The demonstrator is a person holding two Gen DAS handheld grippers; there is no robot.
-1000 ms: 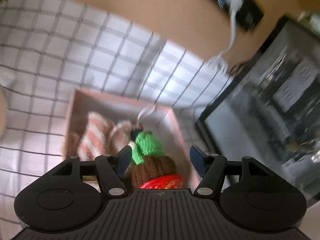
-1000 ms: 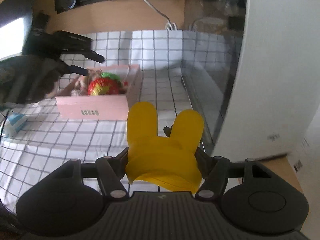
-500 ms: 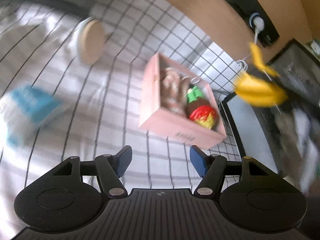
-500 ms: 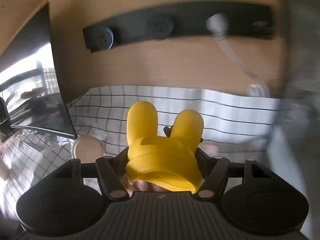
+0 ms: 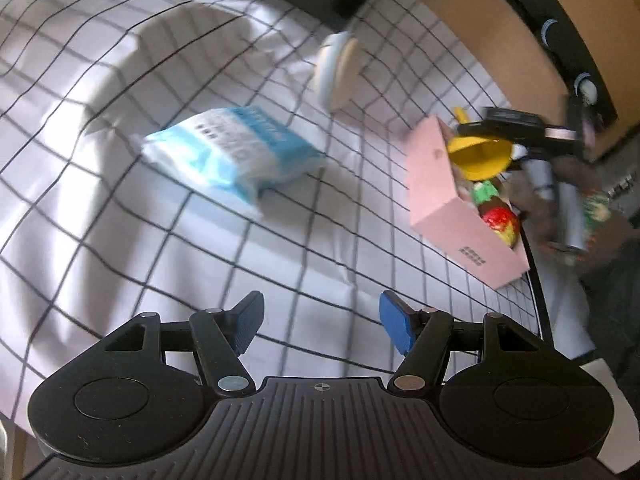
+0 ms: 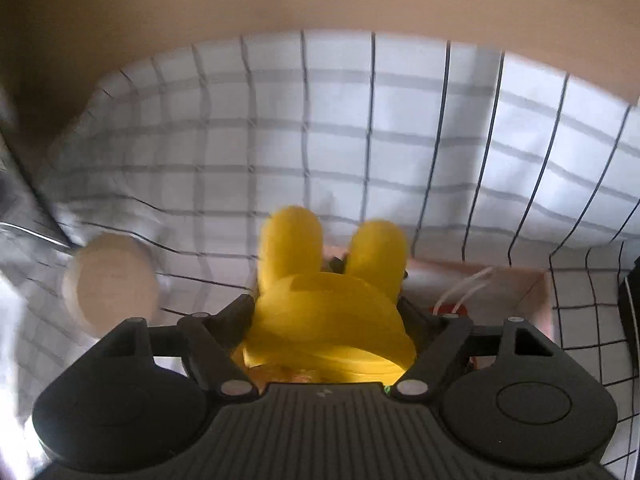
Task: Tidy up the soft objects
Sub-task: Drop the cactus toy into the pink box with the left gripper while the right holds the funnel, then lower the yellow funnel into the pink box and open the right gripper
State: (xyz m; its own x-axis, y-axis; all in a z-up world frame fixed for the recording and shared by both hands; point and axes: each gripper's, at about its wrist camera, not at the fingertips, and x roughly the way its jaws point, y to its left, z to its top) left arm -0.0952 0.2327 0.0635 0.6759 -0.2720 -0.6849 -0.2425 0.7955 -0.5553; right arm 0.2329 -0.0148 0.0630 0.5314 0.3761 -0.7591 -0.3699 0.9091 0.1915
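My right gripper [image 6: 326, 300] is shut on a yellow soft toy with two ears [image 6: 328, 304], held just above the pink box [image 6: 528, 286]. In the left wrist view the pink box [image 5: 444, 196] stands at the right on the checked cloth, with a red-and-yellow knitted toy [image 5: 500, 220] and a green one [image 5: 486, 192] inside; the right gripper [image 5: 516, 128] holds the yellow toy [image 5: 480, 156] over its far end. My left gripper [image 5: 320, 320] is open and empty, low over the cloth in front of a blue-and-white soft pack [image 5: 228, 152].
A round white container with a tan lid [image 5: 336, 72] lies behind the pack; it also shows in the right wrist view [image 6: 114, 284]. A wooden wall with a black socket strip [image 5: 560, 28] runs along the back. A dark framed edge [image 5: 540, 300] borders the cloth at right.
My left gripper pulled back out of the pink box and swung left toward the blue pack. My right gripper carried the yellow toy over to the pink box and tilted down.
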